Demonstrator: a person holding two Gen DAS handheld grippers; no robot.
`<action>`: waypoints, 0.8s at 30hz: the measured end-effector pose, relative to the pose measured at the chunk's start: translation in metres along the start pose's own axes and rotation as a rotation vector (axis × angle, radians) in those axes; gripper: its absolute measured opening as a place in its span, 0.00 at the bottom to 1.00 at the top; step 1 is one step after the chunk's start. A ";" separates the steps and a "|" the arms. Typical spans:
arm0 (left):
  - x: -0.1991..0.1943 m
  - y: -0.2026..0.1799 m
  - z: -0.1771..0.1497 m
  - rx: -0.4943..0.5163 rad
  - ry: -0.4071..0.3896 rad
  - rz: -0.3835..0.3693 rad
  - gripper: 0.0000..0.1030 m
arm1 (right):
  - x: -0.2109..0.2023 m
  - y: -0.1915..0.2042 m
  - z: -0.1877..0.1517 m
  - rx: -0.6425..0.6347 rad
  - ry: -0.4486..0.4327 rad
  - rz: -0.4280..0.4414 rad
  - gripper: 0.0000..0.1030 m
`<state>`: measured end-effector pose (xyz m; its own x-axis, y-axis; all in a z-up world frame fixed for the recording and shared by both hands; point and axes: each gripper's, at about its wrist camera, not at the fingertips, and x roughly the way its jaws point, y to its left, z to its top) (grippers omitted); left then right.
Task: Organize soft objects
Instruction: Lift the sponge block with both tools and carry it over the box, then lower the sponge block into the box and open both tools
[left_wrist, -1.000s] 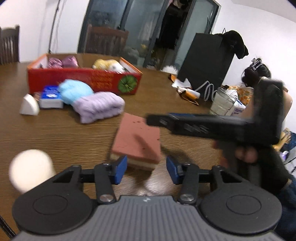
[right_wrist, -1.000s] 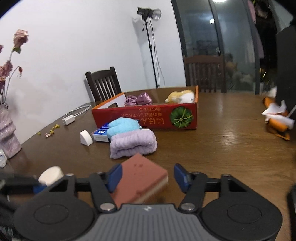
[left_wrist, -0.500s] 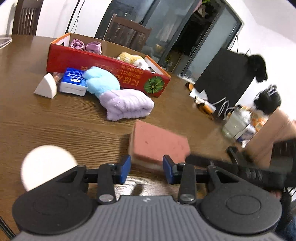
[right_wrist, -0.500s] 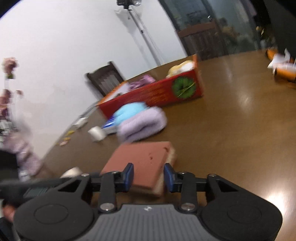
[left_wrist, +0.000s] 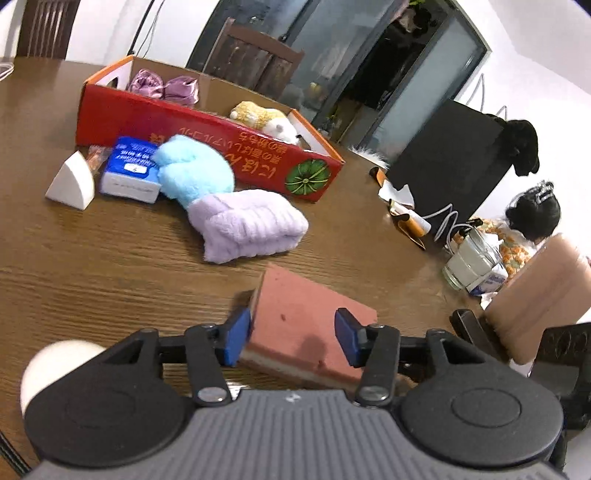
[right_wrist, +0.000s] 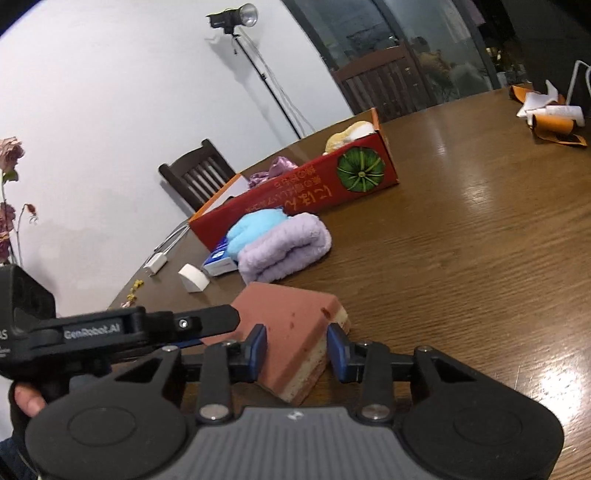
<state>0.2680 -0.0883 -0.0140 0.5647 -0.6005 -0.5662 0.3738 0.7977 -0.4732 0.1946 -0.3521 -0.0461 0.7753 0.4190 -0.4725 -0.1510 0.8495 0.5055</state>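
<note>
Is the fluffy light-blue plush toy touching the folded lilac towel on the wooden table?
Touching. In the left wrist view, the light-blue plush toy rests against the lilac towel's back edge, with no gap showing.

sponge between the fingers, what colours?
The sponge has a reddish-pink top over a cream lower layer; its side edge shows best in the right wrist view.

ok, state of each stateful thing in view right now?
left hand-held gripper: open, straddling the sponge
right hand-held gripper: open around a sponge corner
sponge: ungripped, held by neither
red box: open-topped, plush toy inside
purple towel: rolled, on table
</note>
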 end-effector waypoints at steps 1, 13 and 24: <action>-0.001 -0.001 0.000 -0.002 0.001 -0.005 0.46 | 0.000 0.000 0.000 0.005 -0.004 0.000 0.34; 0.009 -0.012 0.123 0.063 -0.170 -0.047 0.41 | 0.023 0.025 0.121 -0.155 -0.159 0.018 0.32; 0.145 0.020 0.200 -0.035 0.027 0.021 0.42 | 0.160 -0.012 0.228 -0.141 -0.052 -0.176 0.34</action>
<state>0.5045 -0.1480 0.0297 0.5523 -0.5851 -0.5938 0.3356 0.8081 -0.4841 0.4602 -0.3681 0.0369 0.8272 0.2468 -0.5049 -0.0925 0.9460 0.3108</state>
